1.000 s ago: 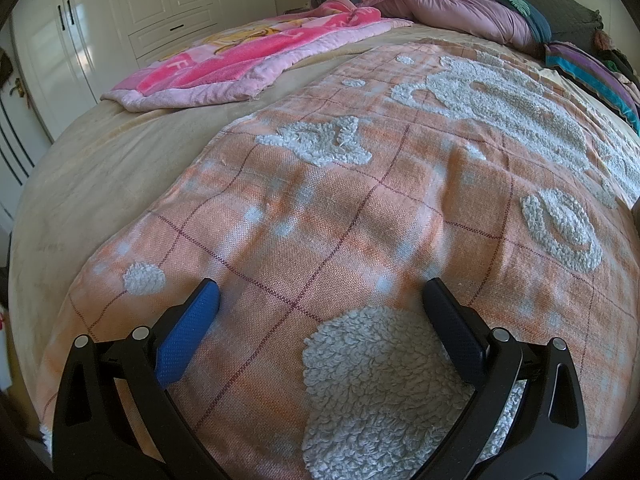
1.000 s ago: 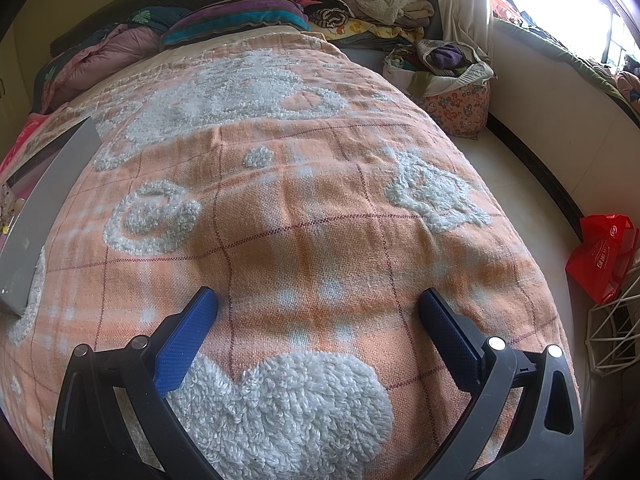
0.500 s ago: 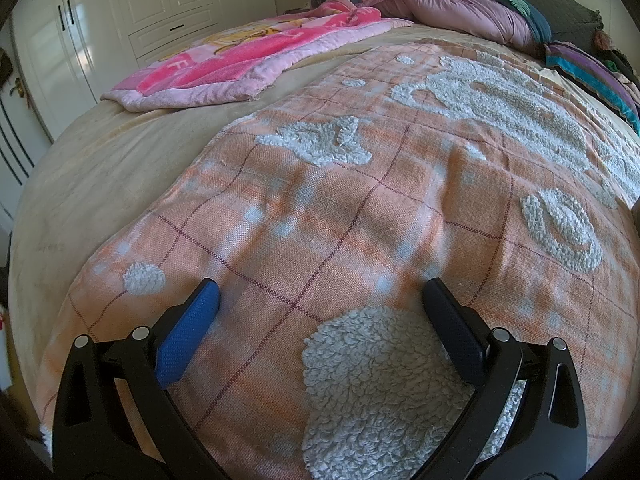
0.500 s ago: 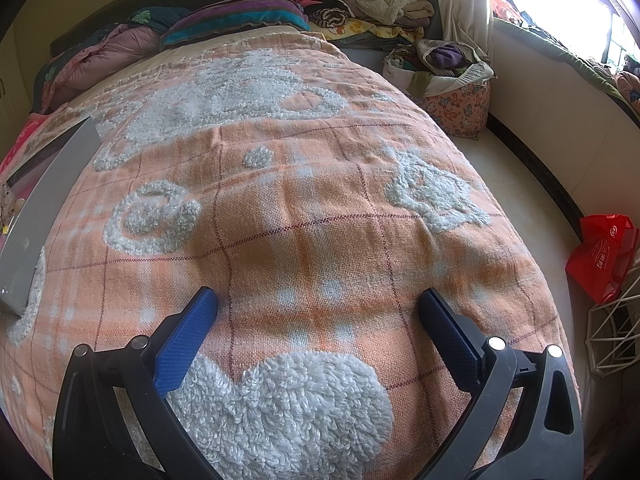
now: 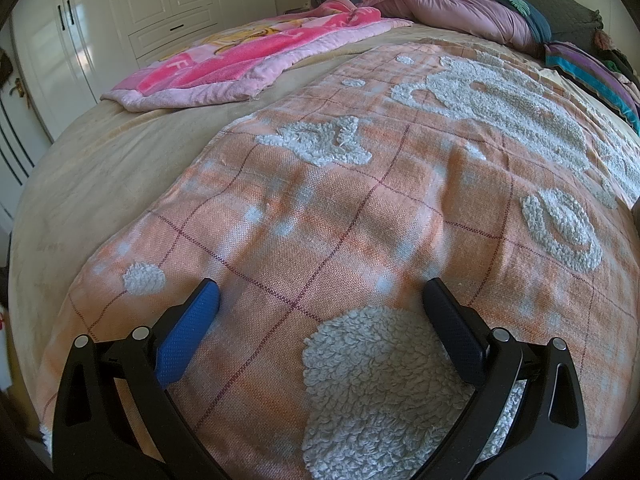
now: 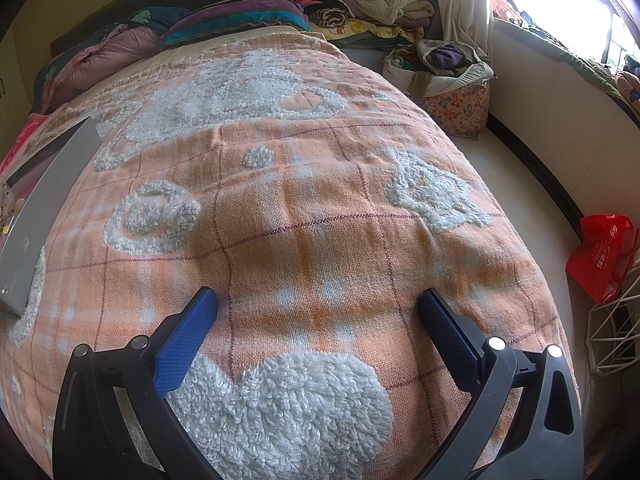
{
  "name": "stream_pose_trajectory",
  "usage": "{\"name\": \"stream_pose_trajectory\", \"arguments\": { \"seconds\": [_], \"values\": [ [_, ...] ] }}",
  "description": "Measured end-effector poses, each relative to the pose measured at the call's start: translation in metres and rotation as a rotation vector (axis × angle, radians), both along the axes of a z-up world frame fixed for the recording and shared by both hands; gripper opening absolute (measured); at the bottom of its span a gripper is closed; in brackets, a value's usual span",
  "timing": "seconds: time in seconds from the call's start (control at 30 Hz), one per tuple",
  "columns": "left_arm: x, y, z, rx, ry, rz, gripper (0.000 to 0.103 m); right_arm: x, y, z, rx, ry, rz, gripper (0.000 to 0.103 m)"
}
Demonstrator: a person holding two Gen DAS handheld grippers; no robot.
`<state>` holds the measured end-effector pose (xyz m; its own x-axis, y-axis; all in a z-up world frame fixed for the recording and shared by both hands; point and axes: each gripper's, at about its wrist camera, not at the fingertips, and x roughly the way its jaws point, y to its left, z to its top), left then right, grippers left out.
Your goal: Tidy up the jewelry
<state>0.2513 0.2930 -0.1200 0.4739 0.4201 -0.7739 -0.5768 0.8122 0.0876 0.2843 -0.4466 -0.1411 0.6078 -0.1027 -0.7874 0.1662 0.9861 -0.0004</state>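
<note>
Your left gripper and right gripper hang released, fingers spread, over the orange checked blanket.

The blanket on the bed is peach-orange, crossed by thin maroon grid lines and dotted with pale blue-white fluffy shapes. Beyond it lies a bright pink throw with a cartoon print, over a beige sheet. The cupboards are cream. A grey flat box rests on the blanket; a red bag sits on the floor.
</note>
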Motion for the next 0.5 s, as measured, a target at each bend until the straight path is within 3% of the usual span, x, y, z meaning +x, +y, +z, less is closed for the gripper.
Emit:
{"name": "stream_pose_trajectory", "arguments": {
  "seconds": [0.5],
  "values": [
    [0.0000,0.0001,-0.0001,0.000,0.000,0.000,0.095,0.0003,0.0005,0.0003,0.001,0.000,0.000,0.099]
  ]
}}
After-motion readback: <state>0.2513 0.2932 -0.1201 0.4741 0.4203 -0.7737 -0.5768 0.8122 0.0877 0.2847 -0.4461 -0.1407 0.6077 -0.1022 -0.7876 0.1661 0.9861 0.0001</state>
